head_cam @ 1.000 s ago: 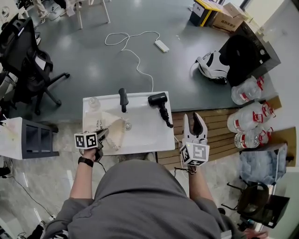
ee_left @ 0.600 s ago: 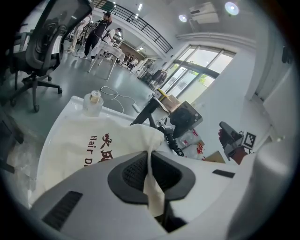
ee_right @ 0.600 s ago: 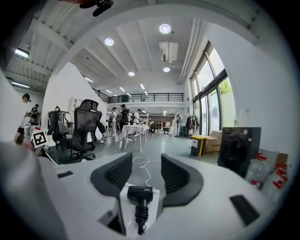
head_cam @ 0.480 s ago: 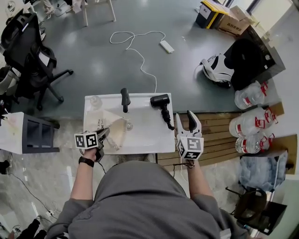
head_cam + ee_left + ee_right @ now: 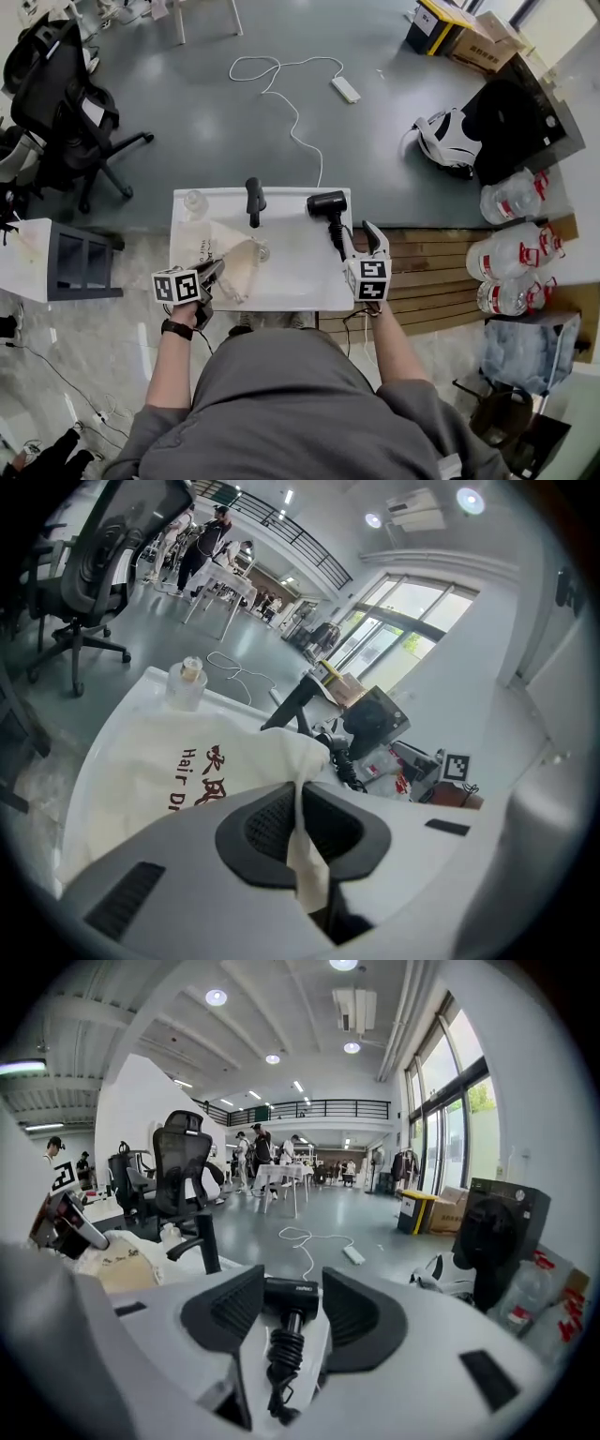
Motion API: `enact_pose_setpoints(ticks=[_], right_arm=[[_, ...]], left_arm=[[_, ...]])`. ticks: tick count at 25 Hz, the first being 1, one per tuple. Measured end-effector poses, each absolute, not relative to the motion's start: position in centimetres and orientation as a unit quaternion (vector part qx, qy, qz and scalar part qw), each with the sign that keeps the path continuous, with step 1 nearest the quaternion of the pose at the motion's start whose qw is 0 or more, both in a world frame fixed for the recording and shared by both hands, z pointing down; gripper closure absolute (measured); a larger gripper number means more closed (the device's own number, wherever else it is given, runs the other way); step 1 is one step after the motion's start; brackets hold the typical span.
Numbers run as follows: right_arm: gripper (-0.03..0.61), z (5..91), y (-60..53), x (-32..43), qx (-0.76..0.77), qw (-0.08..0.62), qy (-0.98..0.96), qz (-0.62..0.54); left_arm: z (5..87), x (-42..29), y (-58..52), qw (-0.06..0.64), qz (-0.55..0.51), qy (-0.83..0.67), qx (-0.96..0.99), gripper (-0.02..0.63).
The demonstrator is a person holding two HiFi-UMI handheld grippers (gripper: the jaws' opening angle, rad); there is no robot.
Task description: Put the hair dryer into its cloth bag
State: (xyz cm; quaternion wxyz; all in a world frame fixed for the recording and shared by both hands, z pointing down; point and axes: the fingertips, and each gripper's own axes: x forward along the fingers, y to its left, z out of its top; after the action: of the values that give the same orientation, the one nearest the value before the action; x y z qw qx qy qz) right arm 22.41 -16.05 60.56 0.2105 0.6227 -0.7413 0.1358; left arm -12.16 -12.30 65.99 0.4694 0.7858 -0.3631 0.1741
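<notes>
The black hair dryer [image 5: 324, 206] lies on the white table [image 5: 291, 277], its handle and coiled cord pointing toward me. My right gripper [image 5: 361, 237] is open at the handle's near end, and its jaws have just been opening. In the right gripper view the hair dryer [image 5: 289, 1299] sits between the jaws with no pad pressing on it. The cream cloth bag [image 5: 223, 255] lies on the table's left half. My left gripper [image 5: 212, 274] is shut on the bag's near edge, and a strip of the bag [image 5: 306, 855] is pinched between its pads.
A black upright stand [image 5: 253, 200] and a small clear bottle [image 5: 194, 203] stand at the table's far side. A white cable and power strip [image 5: 346, 89] lie on the floor beyond. Water bottles [image 5: 511, 246] are at the right, an office chair [image 5: 66, 112] at the left.
My right gripper has dropped from beside the table, over the wooden floor, down and leftward to the hair dryer's handle. The left gripper has kept still on the bag.
</notes>
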Motion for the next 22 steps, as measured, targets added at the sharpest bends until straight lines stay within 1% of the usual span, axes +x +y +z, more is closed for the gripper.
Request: enact_pose_setpoints(ticks=[10, 19, 22], right_arm=[[0.399, 69.1, -18.8, 21.8, 0.584, 0.282, -0.735, 0.197], [0.399, 74.3, -20.7, 21.8, 0.571, 0.327, -0.710, 0.253], [0.390, 75.1, -21.1, 21.6, 0.564, 0.335, -0.706, 0.267]], left_arm=[[66.7, -12.2, -12.0, 0.477, 0.180, -0.376, 0.774, 0.596], [66.7, -12.2, -11.9, 0.484, 0.179, -0.378, 0.768, 0.595], [66.8, -12.1, -11.7, 0.488, 0.181, -0.378, 0.766, 0.595]])
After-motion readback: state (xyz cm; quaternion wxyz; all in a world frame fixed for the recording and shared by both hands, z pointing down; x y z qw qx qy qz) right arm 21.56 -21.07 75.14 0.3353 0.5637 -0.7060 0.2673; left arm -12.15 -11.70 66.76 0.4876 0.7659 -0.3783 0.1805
